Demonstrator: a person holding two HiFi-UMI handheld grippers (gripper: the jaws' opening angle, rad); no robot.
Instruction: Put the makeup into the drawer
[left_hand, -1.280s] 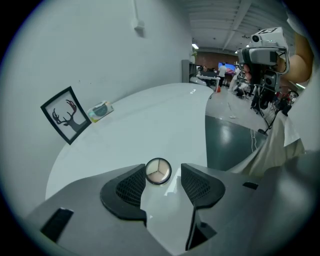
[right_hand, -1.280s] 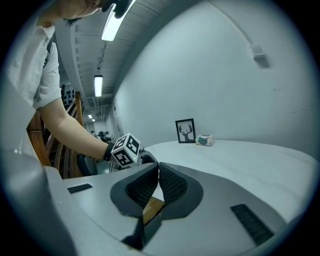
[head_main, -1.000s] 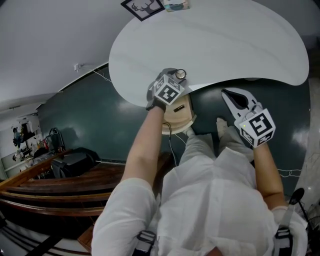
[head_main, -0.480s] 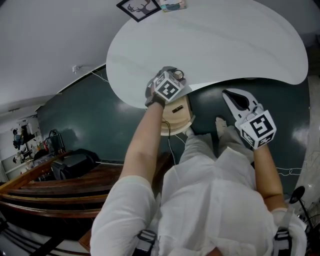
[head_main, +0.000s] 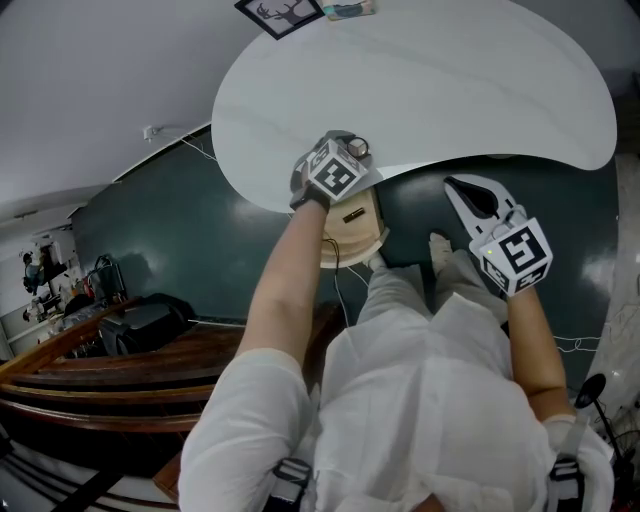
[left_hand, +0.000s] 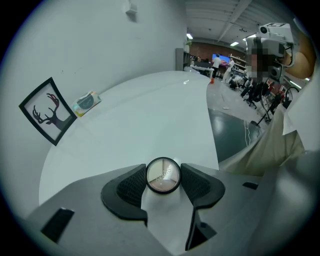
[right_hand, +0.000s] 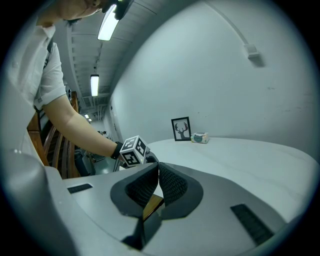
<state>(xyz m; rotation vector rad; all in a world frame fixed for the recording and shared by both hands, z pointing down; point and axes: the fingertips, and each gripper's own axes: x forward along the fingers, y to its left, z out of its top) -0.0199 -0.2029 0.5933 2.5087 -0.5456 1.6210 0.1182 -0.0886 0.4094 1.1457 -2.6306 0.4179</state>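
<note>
A small round makeup compact (left_hand: 163, 175) with a clear lid sits between the pads of my left gripper (left_hand: 163, 181). The jaws have just been closing and both pads touch its rim. In the head view the left gripper (head_main: 350, 152) hangs at the near edge of the white table (head_main: 420, 80), with the compact (head_main: 358, 147) at its tip. Just below it a light wooden drawer (head_main: 356, 228) stands pulled out, with a small dark item inside. My right gripper (head_main: 455, 186) is off to the right over the dark floor, and its jaws (right_hand: 158, 172) are shut with nothing in them.
A framed deer picture (left_hand: 49, 111) and a small green-and-white packet (left_hand: 86, 102) stand at the table's far edge by the wall. The person's white-clad legs are below the drawer (head_main: 420, 330). A cable (head_main: 345, 290) hangs down beside the drawer.
</note>
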